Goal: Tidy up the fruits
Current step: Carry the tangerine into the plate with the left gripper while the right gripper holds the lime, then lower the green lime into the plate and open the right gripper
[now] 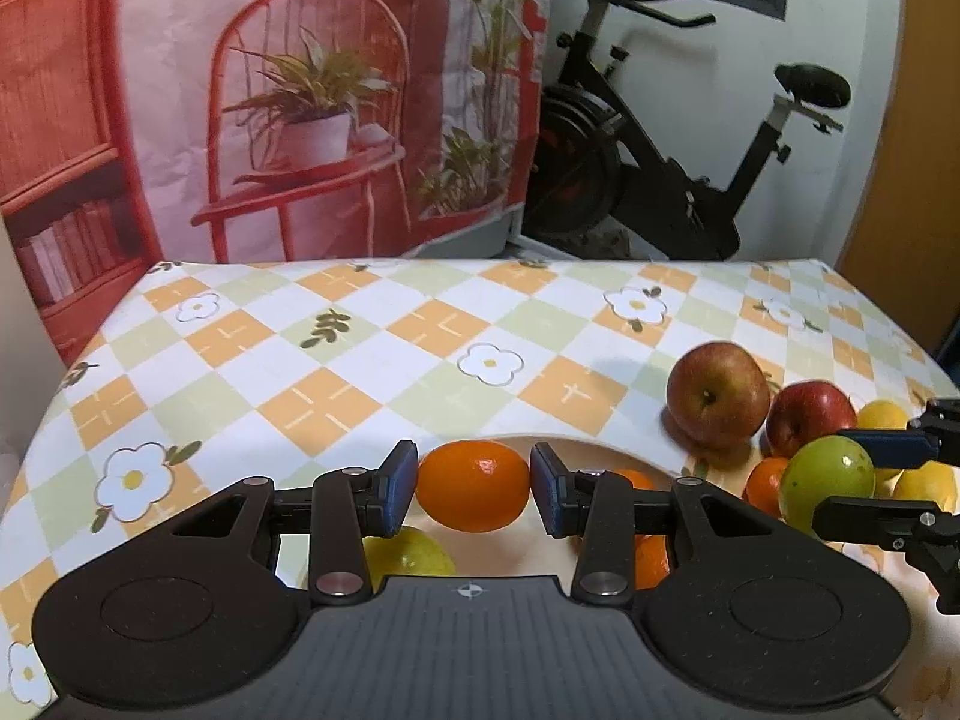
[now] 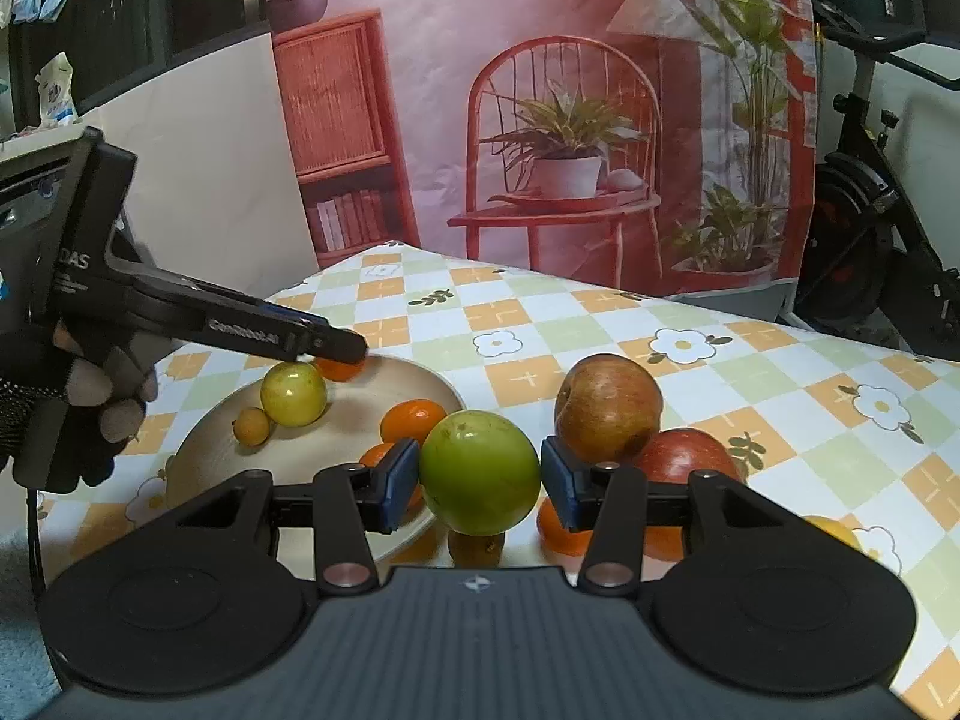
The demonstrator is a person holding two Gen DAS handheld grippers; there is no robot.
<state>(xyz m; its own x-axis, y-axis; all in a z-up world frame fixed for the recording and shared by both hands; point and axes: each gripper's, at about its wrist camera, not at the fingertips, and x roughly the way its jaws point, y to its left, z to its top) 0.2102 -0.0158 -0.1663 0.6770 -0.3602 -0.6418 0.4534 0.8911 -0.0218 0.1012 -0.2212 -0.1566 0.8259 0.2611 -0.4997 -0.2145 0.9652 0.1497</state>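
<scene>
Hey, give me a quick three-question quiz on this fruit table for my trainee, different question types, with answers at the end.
1. True or false: the left gripper holds an orange.
2. What is between the right gripper's pads?
A. red apple
B. green fruit
C. lemon
3. Fill in: the yellow-green fruit lies in the ____.

Key: 1 true; 2 B, the green fruit; 3 plate.
</scene>
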